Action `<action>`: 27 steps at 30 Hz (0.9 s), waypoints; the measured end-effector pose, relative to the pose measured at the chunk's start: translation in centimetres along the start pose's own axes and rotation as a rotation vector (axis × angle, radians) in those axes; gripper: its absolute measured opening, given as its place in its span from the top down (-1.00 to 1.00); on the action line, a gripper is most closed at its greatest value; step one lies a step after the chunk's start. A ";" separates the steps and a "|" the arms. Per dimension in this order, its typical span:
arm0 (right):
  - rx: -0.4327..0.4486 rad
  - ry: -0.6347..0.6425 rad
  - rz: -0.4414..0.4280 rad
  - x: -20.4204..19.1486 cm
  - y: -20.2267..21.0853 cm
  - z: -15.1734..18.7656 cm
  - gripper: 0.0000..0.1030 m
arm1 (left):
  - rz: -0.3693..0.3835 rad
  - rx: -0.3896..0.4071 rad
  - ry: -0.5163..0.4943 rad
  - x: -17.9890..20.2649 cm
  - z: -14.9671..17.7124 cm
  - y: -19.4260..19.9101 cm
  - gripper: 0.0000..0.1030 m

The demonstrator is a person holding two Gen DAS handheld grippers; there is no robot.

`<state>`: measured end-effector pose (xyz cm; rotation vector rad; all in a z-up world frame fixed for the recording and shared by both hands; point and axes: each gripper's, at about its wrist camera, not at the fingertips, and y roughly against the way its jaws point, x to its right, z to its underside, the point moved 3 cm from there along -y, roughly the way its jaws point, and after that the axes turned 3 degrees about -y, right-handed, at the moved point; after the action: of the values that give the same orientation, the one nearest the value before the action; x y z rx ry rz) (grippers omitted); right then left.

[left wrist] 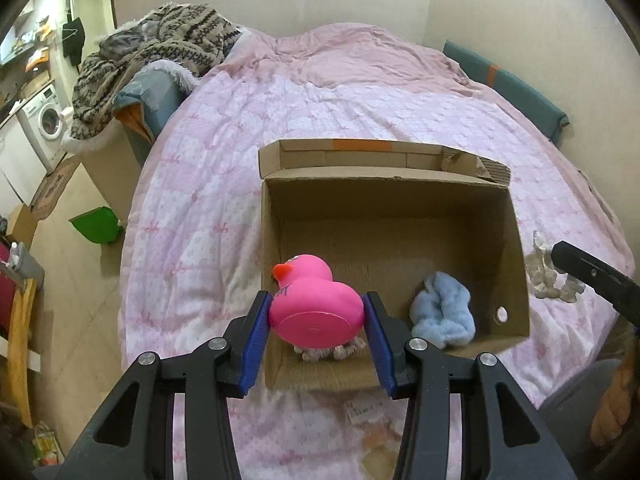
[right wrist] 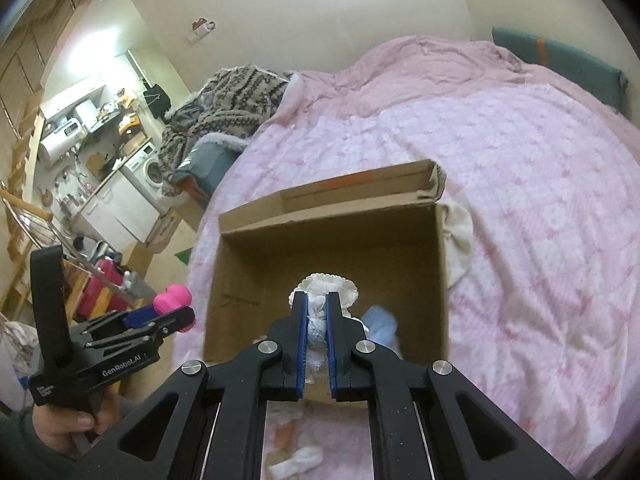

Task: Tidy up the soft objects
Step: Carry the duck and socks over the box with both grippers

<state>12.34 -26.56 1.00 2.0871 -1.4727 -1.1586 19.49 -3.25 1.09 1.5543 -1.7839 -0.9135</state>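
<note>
My left gripper (left wrist: 317, 312) is shut on a pink rubber duck (left wrist: 314, 304) and holds it over the near left corner of an open cardboard box (left wrist: 516, 248) on the bed. A light blue fluffy cloth (left wrist: 442, 314) lies in the box at the right, and a pinkish knotted toy (left wrist: 332, 352) shows under the duck. My right gripper (right wrist: 317, 308) is shut on a white frilly soft toy (right wrist: 326, 286) above the same box (right wrist: 248, 256). The duck (right wrist: 174, 300) and left gripper (right wrist: 160, 320) show at the left in the right wrist view.
The box sits on a pink quilted bed (left wrist: 320, 108). A patterned blanket heap (left wrist: 160, 48) lies at the far left corner. A beige knotted toy (left wrist: 548, 276) lies on the bed right of the box. A cream cloth (right wrist: 460, 240) lies by the box's right wall.
</note>
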 end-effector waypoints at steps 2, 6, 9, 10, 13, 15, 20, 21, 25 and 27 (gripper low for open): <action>-0.001 0.000 0.019 0.7 -0.8 -0.1 0.83 | -0.005 -0.002 -0.002 0.2 -0.4 -1.0 0.18; -0.011 -0.034 0.019 2.5 -2.5 0.4 0.83 | 0.000 0.000 -0.004 0.7 -0.5 -3.2 0.18; -0.040 -0.118 0.017 4.1 -3.7 0.9 0.83 | 0.008 -0.017 0.002 0.8 -0.1 -4.8 0.18; -0.041 -0.111 0.032 4.3 -3.9 0.9 0.83 | 0.015 -0.028 0.011 0.8 0.1 -5.4 0.18; -0.050 -0.079 0.069 4.2 -4.4 1.2 0.82 | 0.006 -0.033 0.009 0.8 0.7 -6.3 0.18; -0.064 -0.055 0.092 4.0 -5.0 1.4 0.82 | 0.004 -0.033 0.007 0.7 0.9 -6.6 0.18; -0.102 0.005 0.152 3.5 -6.6 1.8 0.82 | 0.050 -0.079 0.053 -0.5 1.2 -7.5 0.18; -0.109 0.009 0.159 3.6 -6.9 1.8 0.82 | 0.053 -0.080 0.061 -0.6 1.2 -7.5 0.18; -0.114 0.019 0.194 3.8 -7.3 1.9 0.81 | 0.051 -0.058 0.059 -0.5 1.1 -7.0 0.17; -0.114 0.019 0.194 3.8 -7.2 1.9 0.81 | 0.043 -0.055 0.043 -0.2 1.1 -6.9 0.17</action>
<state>15.86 -26.64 -6.59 1.8303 -1.5246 -1.1167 22.59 -3.47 -5.15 1.4842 -1.7416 -0.8949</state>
